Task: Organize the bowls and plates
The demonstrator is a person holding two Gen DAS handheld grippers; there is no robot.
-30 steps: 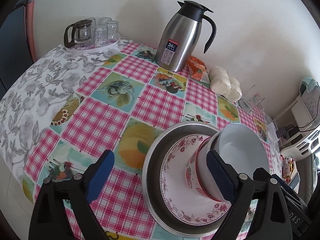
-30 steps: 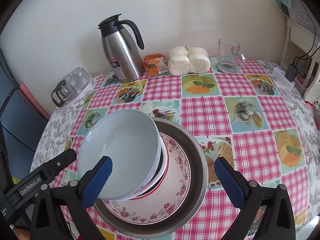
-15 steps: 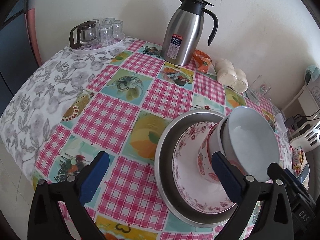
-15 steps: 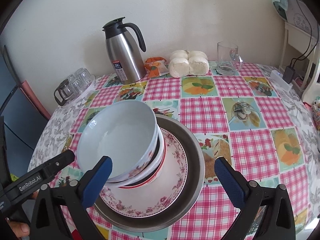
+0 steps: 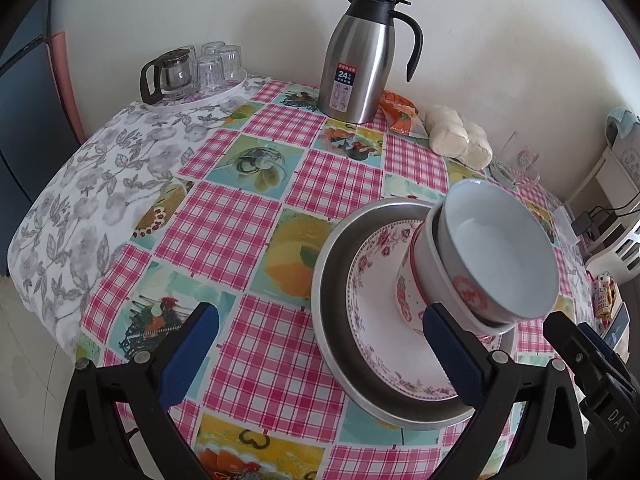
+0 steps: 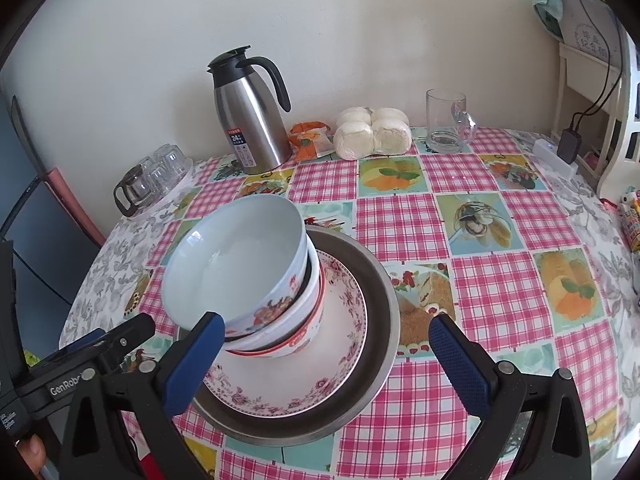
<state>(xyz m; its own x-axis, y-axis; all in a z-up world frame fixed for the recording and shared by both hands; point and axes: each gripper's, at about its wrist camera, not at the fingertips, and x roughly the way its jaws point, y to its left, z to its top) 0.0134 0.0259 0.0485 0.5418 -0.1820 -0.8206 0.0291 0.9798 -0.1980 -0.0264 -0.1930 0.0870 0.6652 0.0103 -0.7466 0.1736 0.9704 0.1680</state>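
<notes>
A round stainless-steel basin (image 6: 372,360) is sitting on the pink-checked, fruit-patterned tablecloth (image 6: 460,216), toward the near edge of the table. Inside it a white shallow plate with a pink floral rim (image 6: 336,356) is lying, and on that plate a stack of nested bowls is standing. The lowest, a white bowl with a red rim line (image 6: 296,332), is carrying at least one more bowl, and the topmost, a pale blue-white bowl with a red pattern on its outer wall (image 6: 236,264), is leaning to the left in the right wrist view, not seated level. How many bowls are nested between them is hard to count from these angles.

The left gripper (image 5: 320,348) is hanging over the near side of the basin with its blue-padded fingers (image 5: 188,352) spread wide and nothing between them; its right finger is appearing in front of the bowl stack, though contact cannot be told. The right gripper (image 6: 324,354) is likewise spread wide and empty, its fingers (image 6: 460,364) framing the basin from the near side.

Farther back, a brushed-steel thermos jug with a black lid and handle (image 6: 250,120) is standing near the wall, beside an orange snack packet (image 6: 310,142) and a wrapped pack of white buns (image 6: 372,132). A clear glass mug (image 6: 448,122) is standing to their right, and a white tray of glass cups with a small glass teapot (image 5: 192,76) is resting at the table's far left.
</notes>
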